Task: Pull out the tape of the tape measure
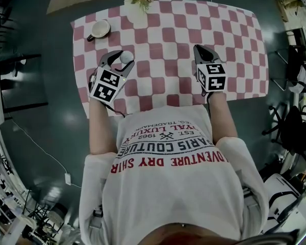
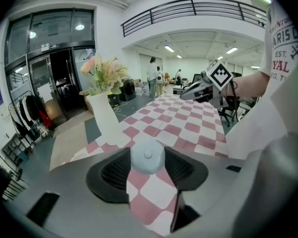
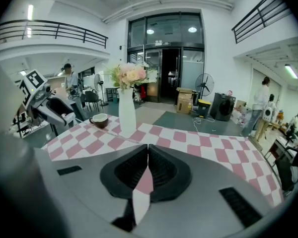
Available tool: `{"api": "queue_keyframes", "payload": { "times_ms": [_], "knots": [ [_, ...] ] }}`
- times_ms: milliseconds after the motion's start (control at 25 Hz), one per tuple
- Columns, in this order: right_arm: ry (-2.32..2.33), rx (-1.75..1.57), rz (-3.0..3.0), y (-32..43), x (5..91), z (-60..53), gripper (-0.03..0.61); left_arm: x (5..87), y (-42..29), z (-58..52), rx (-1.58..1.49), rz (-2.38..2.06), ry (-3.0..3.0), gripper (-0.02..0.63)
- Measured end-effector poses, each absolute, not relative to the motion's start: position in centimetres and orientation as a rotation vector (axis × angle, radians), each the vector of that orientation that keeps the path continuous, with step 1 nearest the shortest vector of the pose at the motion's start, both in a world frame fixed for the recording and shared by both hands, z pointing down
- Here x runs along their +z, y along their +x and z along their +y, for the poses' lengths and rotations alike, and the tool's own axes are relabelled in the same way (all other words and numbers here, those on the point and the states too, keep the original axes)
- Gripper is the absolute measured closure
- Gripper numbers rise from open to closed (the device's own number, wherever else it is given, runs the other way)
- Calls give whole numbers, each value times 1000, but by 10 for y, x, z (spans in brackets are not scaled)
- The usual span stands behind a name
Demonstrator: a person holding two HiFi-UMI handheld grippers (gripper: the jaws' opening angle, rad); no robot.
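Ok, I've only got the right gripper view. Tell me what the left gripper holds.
Observer: The left gripper grips a round, pale blue plastic tape measure, one pad on each side.
Operator: Report any tape pulled out.
Observer: None shows in the left gripper view.
Operator: Place my gripper from above.
Observer: In the head view the right gripper hangs over the right half of the pink-and-white checked tablecloth.
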State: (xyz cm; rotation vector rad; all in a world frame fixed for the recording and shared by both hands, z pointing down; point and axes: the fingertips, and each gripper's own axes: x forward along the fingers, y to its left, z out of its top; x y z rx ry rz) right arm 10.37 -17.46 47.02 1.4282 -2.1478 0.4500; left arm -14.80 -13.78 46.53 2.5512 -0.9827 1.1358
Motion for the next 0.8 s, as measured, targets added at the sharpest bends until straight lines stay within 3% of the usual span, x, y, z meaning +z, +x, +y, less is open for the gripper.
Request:
{"api": "queue_keyframes", "payload": {
  "times_ms": [800],
  "knots": [
    [1550,524,-2022,157,484,-185,546,470,-190,-151,1098,-1142,2440,383]
  ]
}}
